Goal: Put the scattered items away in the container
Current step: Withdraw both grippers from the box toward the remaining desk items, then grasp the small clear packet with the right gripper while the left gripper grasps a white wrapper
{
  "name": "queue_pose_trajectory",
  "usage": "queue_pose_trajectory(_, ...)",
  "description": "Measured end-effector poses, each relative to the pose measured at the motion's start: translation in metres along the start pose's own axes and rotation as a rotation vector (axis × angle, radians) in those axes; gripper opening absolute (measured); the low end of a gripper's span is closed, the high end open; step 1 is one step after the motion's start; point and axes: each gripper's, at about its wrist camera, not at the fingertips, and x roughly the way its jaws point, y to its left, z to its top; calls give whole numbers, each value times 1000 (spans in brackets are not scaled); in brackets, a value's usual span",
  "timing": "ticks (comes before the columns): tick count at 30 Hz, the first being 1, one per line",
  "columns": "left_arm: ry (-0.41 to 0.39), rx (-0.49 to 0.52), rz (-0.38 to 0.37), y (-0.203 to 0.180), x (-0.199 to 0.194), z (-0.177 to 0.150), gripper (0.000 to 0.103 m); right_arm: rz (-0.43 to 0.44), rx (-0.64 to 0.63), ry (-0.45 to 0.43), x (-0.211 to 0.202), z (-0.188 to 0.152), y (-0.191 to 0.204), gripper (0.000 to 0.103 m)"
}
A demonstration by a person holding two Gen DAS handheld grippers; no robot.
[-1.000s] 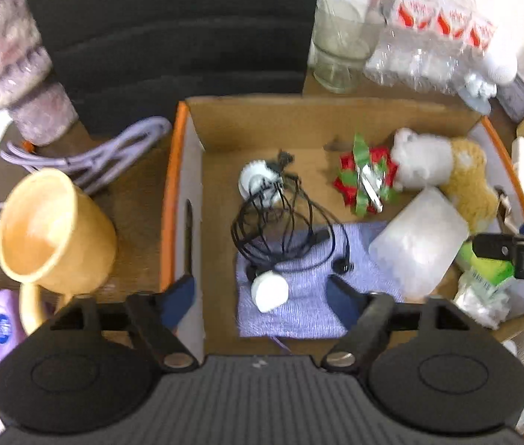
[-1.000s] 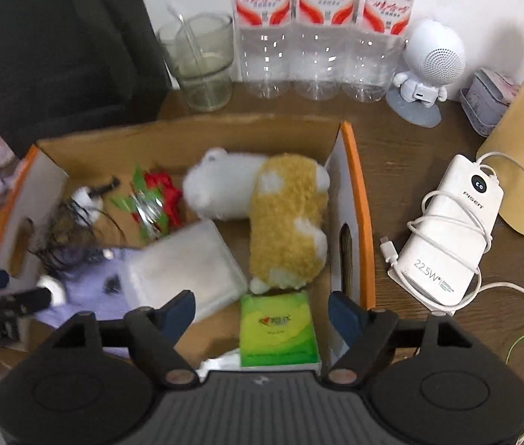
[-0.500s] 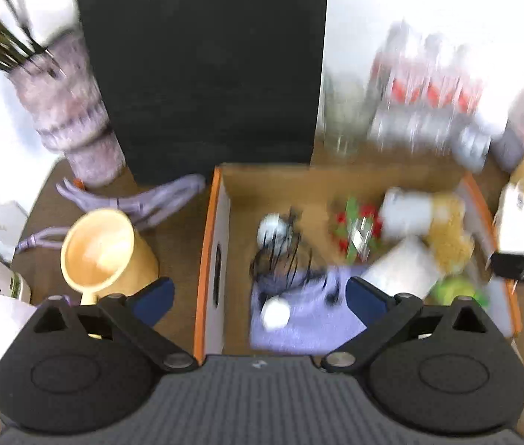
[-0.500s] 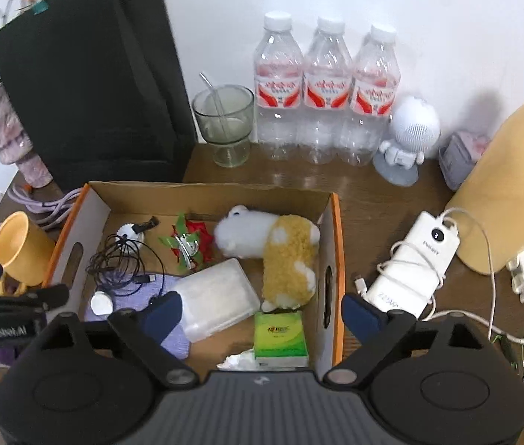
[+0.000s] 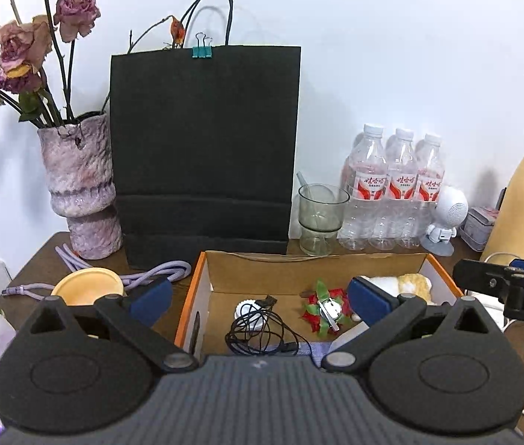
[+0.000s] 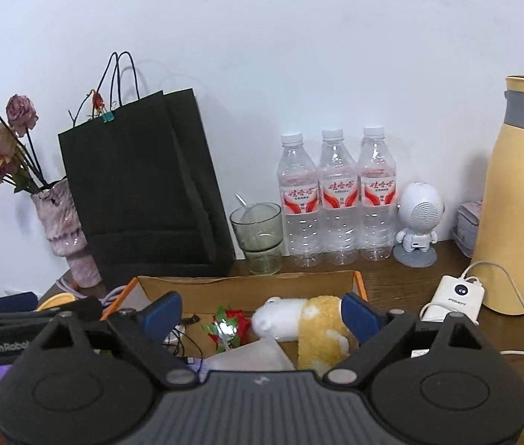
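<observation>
A cardboard box [image 5: 314,270] with orange edges stands low in both views. It holds a black earphone cable [image 5: 258,330], a red and green bow [image 5: 325,309], a white and yellow plush toy [image 6: 299,319], a white packet [image 6: 251,356] and a purple cloth [image 5: 314,348]. My left gripper [image 5: 260,298] hovers over the box's near left side, open, with nothing between its pads. My right gripper [image 6: 261,315] hangs over the near right side, open too and holding nothing. Each tool's black body shows at the edge of the other's view.
Behind the box stand a black paper bag [image 5: 206,148], a vase [image 5: 76,185] of dried roses, a glass [image 5: 321,215], three water bottles [image 6: 336,200] and a white robot speaker [image 6: 419,218]. A yellow cup [image 5: 87,285] and purple cord [image 5: 158,272] lie left. A yellow flask [image 6: 518,204] and power bank [image 6: 455,294] are right.
Both grippers have drawn back from the box and tilted up, so the wall and bag now fill the views. Both pairs of jaws stand wider than a second ago.
</observation>
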Motion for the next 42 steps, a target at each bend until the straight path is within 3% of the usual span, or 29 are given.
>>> queue_pose_trajectory(6, 61, 32, 37, -4, -22, -30, 103, -11, 24, -7, -11, -18, 1, 93)
queue_pose_trajectory(9, 13, 12, -48, 0, -61, -69, 103, -72, 17, -28, -44, -53, 10, 93)
queue_pose_trajectory(16, -24, 95, -210, 6, -156, -168, 103, -25, -43, 12, -127, -154, 7, 93)
queue_pose_trajectory(21, 71, 111, -186, 24, -182, -218, 103, 8, -60, 53, -179, -207, -3, 93)
queue_pose_trajectory(25, 114, 88, -120, 32, -182, -225, 103, 8, -17, 73, -198, -232, -10, 93)
queue_pose_trajectory(28, 125, 84, -124, 29, -173, -220, 103, 3, -22, 54, -200, -235, -7, 93)
queue_pose_trajectory(33, 100, 182, -145, 10, -155, -210, 103, 100, -46, 69, -187, -226, 1, 82)
queue_pose_trajectory(35, 80, 201, -156, 3, -148, -203, 103, 106, -106, 72, -175, -218, 8, 62)
queue_pose_trajectory(37, 73, 188, -177, -1, -140, -195, 97, 112, -130, 80, -158, -204, 11, 53)
queue_pose_trajectory(38, 75, 177, -190, -3, -136, -192, 89, 120, -141, 86, -148, -196, 13, 48)
queue_pose_trajectory(42, 119, 136, -244, -13, -115, -184, 71, 127, -232, 90, -105, -168, 23, 43)
